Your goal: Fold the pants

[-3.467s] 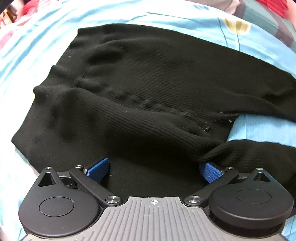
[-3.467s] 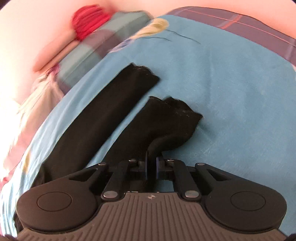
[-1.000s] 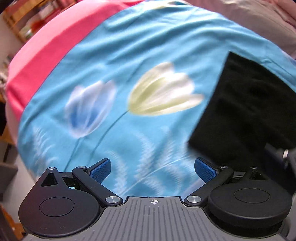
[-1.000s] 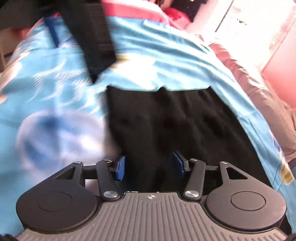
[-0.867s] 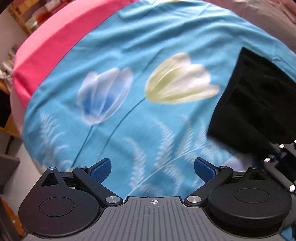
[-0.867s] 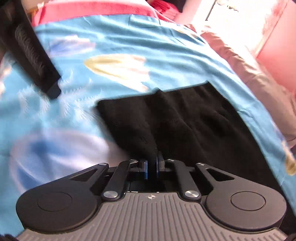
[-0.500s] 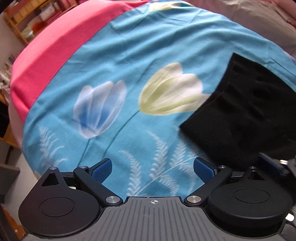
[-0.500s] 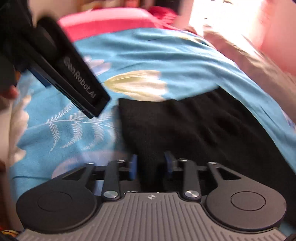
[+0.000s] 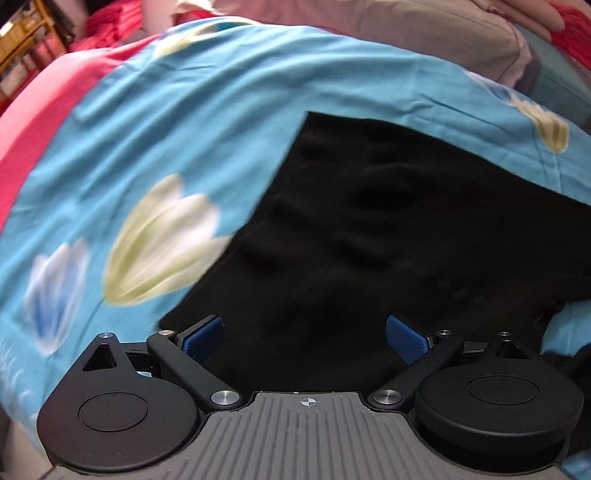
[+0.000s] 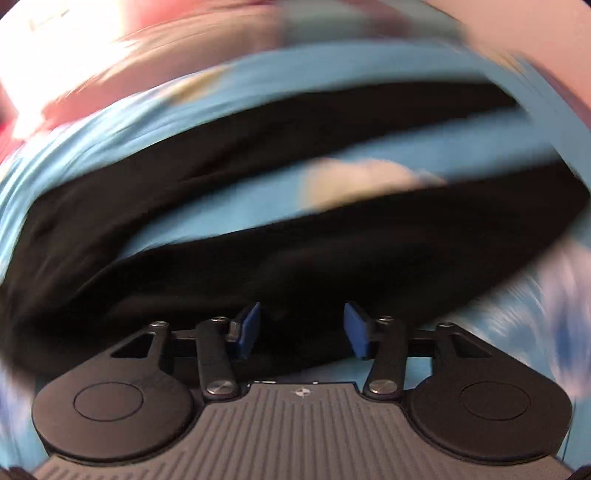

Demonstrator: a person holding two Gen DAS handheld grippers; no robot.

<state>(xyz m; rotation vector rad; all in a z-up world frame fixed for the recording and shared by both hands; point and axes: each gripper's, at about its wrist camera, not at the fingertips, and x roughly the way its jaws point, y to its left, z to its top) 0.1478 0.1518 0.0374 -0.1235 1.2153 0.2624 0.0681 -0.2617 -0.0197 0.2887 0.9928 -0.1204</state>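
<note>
The black pants [image 9: 388, 229] lie flat on the blue flowered sheet [image 9: 192, 110], folded edge toward the left. My left gripper [image 9: 304, 339] hovers open over their near edge, blue pads [image 9: 203, 338] wide apart, nothing between them. The right wrist view is heavily blurred. It shows the pants [image 10: 258, 258] as two dark bands with a strip of sheet [image 10: 240, 199] between them. My right gripper [image 10: 303, 332] is open above the nearer band, and its pads [image 10: 249, 330] stand clear of the cloth.
A pink blanket [image 9: 40, 122] covers the bed's left side. A beige pillow [image 9: 388, 33] and red fabric [image 9: 569, 22] lie along the far edge. A wooden shelf [image 9: 26, 33] stands past the bed at the upper left.
My right gripper was shut on the pants, let go and swung quickly across while rolling. My left gripper slid from the bare sheet to over the pants' edge, still open.
</note>
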